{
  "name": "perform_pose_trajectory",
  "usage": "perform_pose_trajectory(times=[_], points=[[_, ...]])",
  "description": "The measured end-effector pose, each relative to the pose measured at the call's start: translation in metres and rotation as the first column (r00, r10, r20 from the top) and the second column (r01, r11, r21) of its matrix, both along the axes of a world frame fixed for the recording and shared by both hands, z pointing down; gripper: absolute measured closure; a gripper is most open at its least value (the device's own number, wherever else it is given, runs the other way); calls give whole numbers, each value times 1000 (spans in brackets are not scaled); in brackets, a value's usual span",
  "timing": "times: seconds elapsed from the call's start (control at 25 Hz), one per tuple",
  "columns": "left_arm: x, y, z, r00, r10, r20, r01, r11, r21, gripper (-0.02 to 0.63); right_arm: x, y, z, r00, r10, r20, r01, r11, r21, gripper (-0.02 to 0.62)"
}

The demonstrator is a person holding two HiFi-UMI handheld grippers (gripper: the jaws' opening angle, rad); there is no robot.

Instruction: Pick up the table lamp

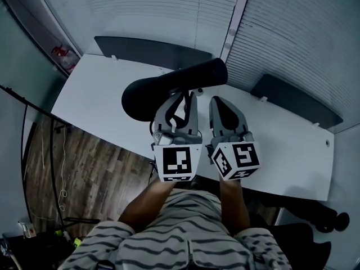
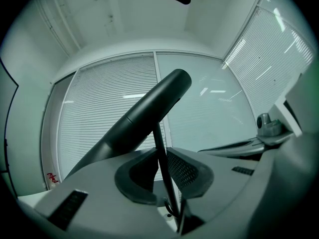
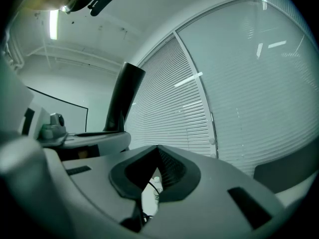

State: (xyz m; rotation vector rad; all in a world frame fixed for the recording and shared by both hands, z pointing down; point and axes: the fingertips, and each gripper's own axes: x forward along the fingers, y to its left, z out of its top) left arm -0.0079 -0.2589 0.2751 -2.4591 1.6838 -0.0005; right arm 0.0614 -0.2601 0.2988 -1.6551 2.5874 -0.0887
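– So, head view first?
– Showing the table lamp [image 1: 169, 89], black, above the white table [image 1: 95, 94], close to the blinds [image 1: 140, 10]. Left gripper [image 1: 181, 101] reaching in under the lamp's bar head [image 1: 197, 76]. Right gripper [image 1: 222, 103] just beside it on the right, clear of the lamp.
– Left gripper view?
– Pinching the thin stem [image 2: 158, 143], pads pressed onto it from both sides. Bar head [image 2: 144, 116] slanting overhead, lower left to upper right, against the blinds [image 2: 99, 113]. Edge of the right gripper showing at far right.
– Lifted off the table or standing on it?
– Can't tell from any view; base not made out.
– Right gripper view?
– Pressed together at the tips [image 3: 157, 156], nothing pinched. Only a sliver of white table [image 3: 149, 198] showing through the narrow gap lower down. Bar head [image 3: 124, 98] off to the left, looking near upright here, with the left gripper below it.
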Motion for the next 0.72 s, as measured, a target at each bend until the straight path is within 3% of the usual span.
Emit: perform_pose_trajectory(times=[0.72], points=[[3, 3, 0, 1000, 17, -22, -17, 1000, 11, 549, 1, 4, -1, 1000, 23, -12, -23, 1000, 7, 584]])
